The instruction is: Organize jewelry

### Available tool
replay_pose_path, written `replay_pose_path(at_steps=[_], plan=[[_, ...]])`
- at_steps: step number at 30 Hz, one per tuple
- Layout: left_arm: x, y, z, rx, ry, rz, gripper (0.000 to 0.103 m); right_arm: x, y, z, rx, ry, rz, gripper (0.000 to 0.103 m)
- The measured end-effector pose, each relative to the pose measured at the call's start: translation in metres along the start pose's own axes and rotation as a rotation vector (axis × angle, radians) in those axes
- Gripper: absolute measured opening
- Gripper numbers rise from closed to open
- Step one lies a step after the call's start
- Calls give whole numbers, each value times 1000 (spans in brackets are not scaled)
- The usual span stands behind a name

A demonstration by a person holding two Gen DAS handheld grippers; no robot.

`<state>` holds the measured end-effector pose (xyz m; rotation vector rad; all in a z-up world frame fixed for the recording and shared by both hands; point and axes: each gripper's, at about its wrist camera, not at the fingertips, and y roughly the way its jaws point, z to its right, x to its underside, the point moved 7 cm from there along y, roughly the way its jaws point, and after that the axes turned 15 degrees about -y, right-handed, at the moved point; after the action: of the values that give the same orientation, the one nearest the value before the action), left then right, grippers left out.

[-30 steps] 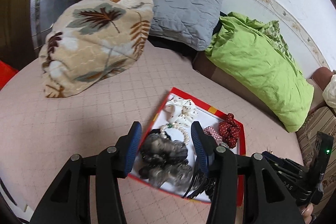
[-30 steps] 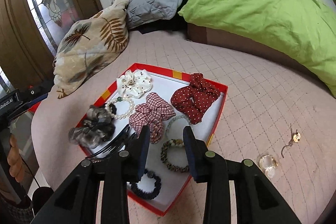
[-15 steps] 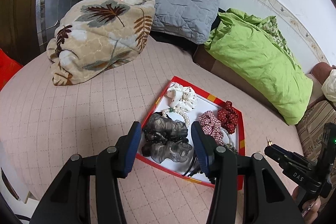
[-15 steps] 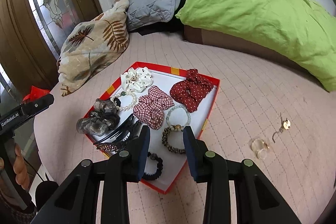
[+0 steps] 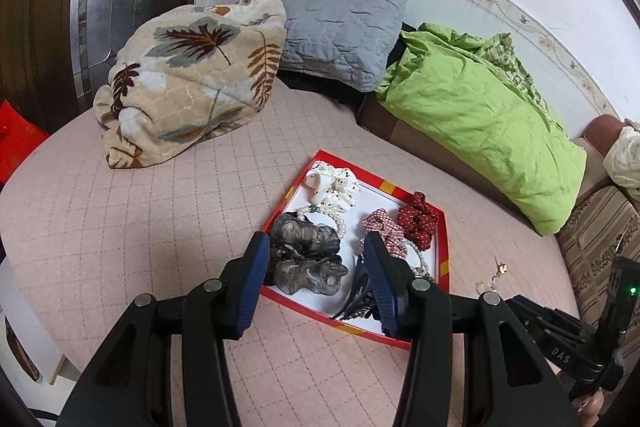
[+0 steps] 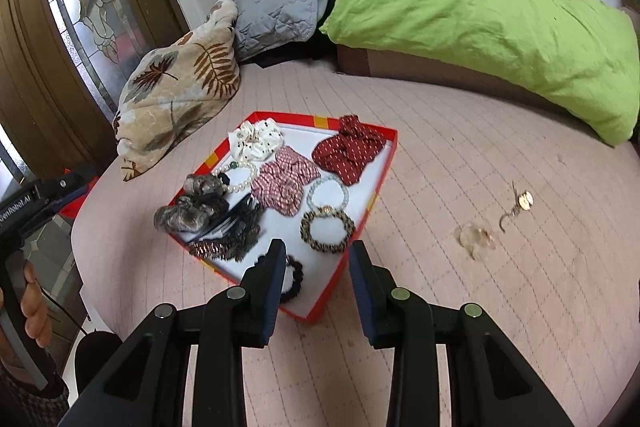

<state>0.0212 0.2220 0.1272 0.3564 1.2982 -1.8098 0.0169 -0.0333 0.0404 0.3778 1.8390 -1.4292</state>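
Left gripper (image 5: 314,259): fingers spread, nothing between them, hovering above the near-left corner of the red tray (image 5: 443,247). Framed in the gap, the grey-black scrunchie (image 5: 306,255) inside the tray, clearly below and not touched. Beyond the tray's right edge, out on the pink bedspread (image 5: 160,227), a gold earring (image 5: 500,269), well apart from this gripper.

Right gripper (image 6: 317,269): also spread and empty, poised over the tray's near corner (image 6: 316,313), a small black hair tie (image 6: 294,277) just beside the left finger. Off to the right of the tray, loose on the bedspread: a clear crystal piece (image 6: 476,237) and, farther out, the gold earring (image 6: 516,205), long axis slanting away from the tray. Judged nearer to both strays: right gripper; likely needs a swing rightward and down. Handle roughly level, pointing forward over the tray.
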Motion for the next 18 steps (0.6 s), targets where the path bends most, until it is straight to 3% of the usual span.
replay_pose_path(at_steps=[9,18], plan=[[7,-24,23,6,44,23,48,21,-25,15,12,37,18,35],[34,-31,71,17,151,8,48,57,-52,60,67,117,19,35]])
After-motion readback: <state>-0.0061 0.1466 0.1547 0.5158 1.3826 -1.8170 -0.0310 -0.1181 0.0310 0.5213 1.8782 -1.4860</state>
